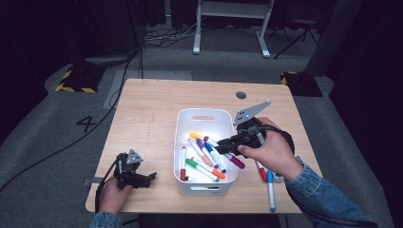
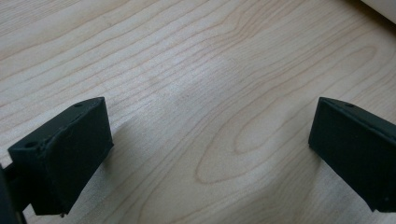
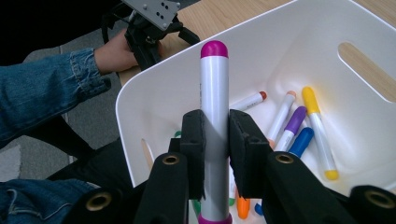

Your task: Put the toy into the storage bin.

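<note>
- A light wooden table stood on a grey floor in a dark room, with a white frame behind it.
- A white bin sat near the middle of the table, holding a loose heap of markers: yellow, purple, blue, green, red and others.
- The right gripper was over the bin's right rim, its pads pressed on either side of a magenta-capped marker; the marker's white barrel ran between the jaws, with the cap pointing out over the bin's inside.
- In the high view the right hand held that gripper at the bin's edge, its sleeve of blue denim.
- Two more markers lay on the table just right of the bin, a red one and a blue one.
- The left gripper rested at the table's near left corner, well apart from the bin, jaws spread wide over bare wood with nothing between them.
- The left hand gripped it from below.
</note>
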`<action>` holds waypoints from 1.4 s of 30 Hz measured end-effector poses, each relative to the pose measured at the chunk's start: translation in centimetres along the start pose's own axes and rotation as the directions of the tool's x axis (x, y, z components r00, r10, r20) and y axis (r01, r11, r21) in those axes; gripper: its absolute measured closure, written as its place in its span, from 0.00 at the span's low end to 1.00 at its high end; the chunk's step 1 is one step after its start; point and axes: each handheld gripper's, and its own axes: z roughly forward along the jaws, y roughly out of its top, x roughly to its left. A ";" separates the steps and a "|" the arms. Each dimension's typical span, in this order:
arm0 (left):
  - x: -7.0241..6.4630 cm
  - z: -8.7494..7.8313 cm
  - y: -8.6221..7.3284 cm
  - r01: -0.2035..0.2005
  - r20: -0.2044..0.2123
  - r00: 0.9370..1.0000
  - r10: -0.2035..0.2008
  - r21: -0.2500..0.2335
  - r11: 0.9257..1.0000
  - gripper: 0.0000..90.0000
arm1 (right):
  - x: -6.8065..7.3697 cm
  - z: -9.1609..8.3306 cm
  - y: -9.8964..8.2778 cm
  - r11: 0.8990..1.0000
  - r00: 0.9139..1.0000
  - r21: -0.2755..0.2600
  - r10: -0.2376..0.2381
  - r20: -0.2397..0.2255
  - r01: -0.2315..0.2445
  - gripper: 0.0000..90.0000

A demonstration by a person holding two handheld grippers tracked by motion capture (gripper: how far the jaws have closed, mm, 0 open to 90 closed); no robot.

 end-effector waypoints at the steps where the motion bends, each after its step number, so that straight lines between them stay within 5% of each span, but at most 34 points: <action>1: 0.0 0.0 0.0 0.000 0.000 1.000 0.000 0.000 1.000 0.00 | 0.1 0.3 0.0 1.000 1.000 -0.001 -0.001 0.001 0.001 0.86; 11: 0.0 0.0 0.0 0.000 0.000 1.000 0.000 0.000 1.000 0.00 | 0.1 2.8 -0.3 1.000 0.999 0.010 0.006 -0.039 -0.006 0.86; 27: 0.0 0.0 0.0 0.000 0.000 1.000 0.000 0.000 1.000 0.00 | 0.0 5.8 -1.5 0.992 0.998 0.125 0.016 -0.059 -0.008 0.86; 42: 0.0 0.0 0.0 0.000 0.000 1.000 0.000 0.000 1.000 0.00 | 0.3 7.9 -2.3 0.979 0.998 0.196 -0.045 -0.041 0.052 0.86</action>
